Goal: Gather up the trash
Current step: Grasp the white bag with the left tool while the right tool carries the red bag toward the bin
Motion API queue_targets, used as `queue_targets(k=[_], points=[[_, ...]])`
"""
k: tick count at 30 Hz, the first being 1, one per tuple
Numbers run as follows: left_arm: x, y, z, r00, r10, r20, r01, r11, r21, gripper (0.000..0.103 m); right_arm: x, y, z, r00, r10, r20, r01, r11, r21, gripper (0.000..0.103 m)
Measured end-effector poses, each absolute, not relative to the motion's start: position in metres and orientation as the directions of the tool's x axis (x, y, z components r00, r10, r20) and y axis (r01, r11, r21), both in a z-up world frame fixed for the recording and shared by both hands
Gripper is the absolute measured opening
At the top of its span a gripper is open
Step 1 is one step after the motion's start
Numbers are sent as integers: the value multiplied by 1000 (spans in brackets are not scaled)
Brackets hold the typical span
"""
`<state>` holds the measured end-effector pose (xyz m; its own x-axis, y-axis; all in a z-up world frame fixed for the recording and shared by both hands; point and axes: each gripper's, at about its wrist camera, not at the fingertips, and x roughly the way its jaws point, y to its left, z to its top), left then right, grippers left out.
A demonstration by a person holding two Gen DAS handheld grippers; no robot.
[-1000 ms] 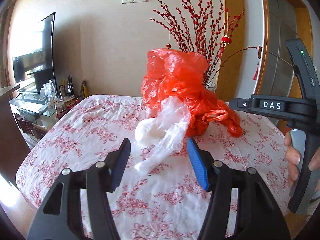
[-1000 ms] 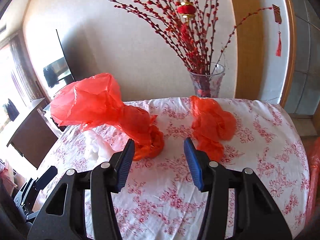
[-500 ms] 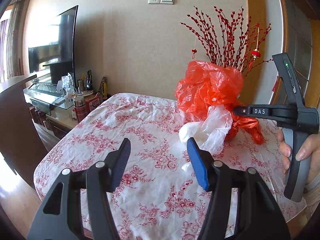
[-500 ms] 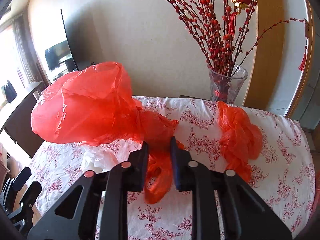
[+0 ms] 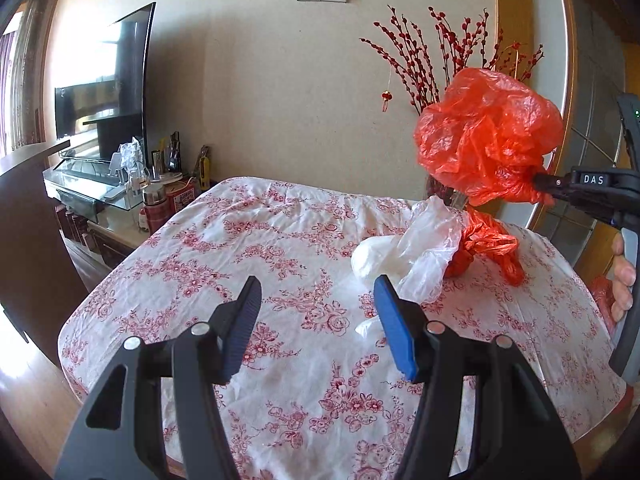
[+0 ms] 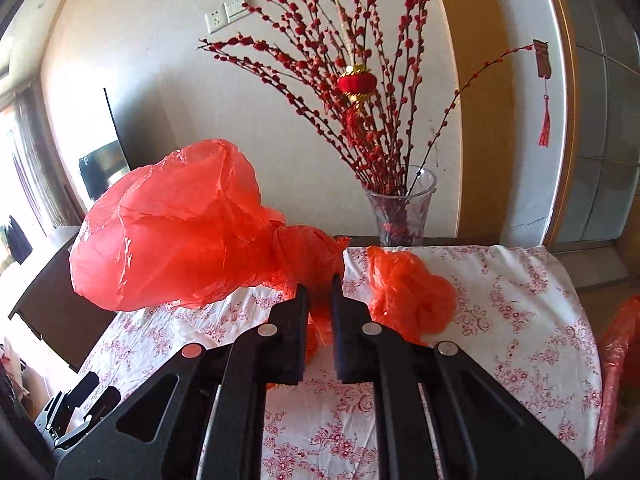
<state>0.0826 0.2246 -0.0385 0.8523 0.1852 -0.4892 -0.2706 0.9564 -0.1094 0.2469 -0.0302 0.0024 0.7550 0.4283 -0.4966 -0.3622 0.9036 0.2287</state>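
My right gripper is closing its jaws on the twisted neck of a big crumpled red plastic bag. The bag hangs puffed up above the flowered tablecloth. From the left wrist view the same red bag floats at the right, pinched at the right gripper's tip. Under it lie a white plastic bag and a smaller knotted red bag, the latter also in the right wrist view. My left gripper stands open over the table with nothing between its fingers; its right finger hides the white bag's edge.
A glass vase of red-berry branches stands at the table's far edge by the wall. A television and a low cabinet with bottles are off to the left. More red plastic shows beyond the table's right side.
The right gripper went from open to pinching the big red bag and raised it off the table. The left gripper's view swung left, so the bags now sit further right.
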Motion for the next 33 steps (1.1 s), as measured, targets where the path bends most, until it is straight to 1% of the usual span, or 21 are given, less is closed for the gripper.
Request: queue_targets(k=[5,7,8,13,17,21,26,27,28,29,30,31,33], points=[[89,216,-35,858,158,-490,-239,965,-108,59,230,-63,13,801,369,-471,-298,929,220,10],[96,212,-33,858,137,-496,-223,968,-118,65,224,-79,13,813,344,-470,-265,937,229,10],[102,210,-32,858,117,-500,-206,970,-127,65,221,-89,12,818,330,-471,-245,941,234,10],[138,196,-27,850,64,-523,-146,982,-117,70,211,-128,1,825,280,-490,-170,951,257,10],[167,190,-20,841,30,-541,-115,986,-124,70,206,-150,-9,818,254,-516,-127,955,269,10],[189,178,-12,840,35,-542,-90,993,-75,73,201,-164,-19,808,246,-536,-103,954,283,11],[216,173,-23,792,68,-606,-115,993,-40,73,194,-172,-23,803,244,-543,-93,952,290,11],[219,173,-27,783,73,-618,-123,992,-39,66,193,-174,-23,804,242,-543,-92,953,289,10],[219,174,-31,775,68,-629,-123,991,-44,48,190,-176,-22,806,239,-542,-89,954,287,11],[221,174,-35,762,49,-645,-113,992,-59,36,188,-178,-22,807,235,-541,-86,954,287,11],[221,176,-38,753,32,-657,-108,991,-76,13,186,-183,-22,809,233,-540,-83,954,288,11],[221,177,-39,749,15,-662,-104,990,-96,8,185,-186,-21,810,230,-539,-78,954,289,11],[215,179,-36,757,9,-653,-106,988,-110,6,179,-194,-19,816,222,-534,-68,954,293,11]])
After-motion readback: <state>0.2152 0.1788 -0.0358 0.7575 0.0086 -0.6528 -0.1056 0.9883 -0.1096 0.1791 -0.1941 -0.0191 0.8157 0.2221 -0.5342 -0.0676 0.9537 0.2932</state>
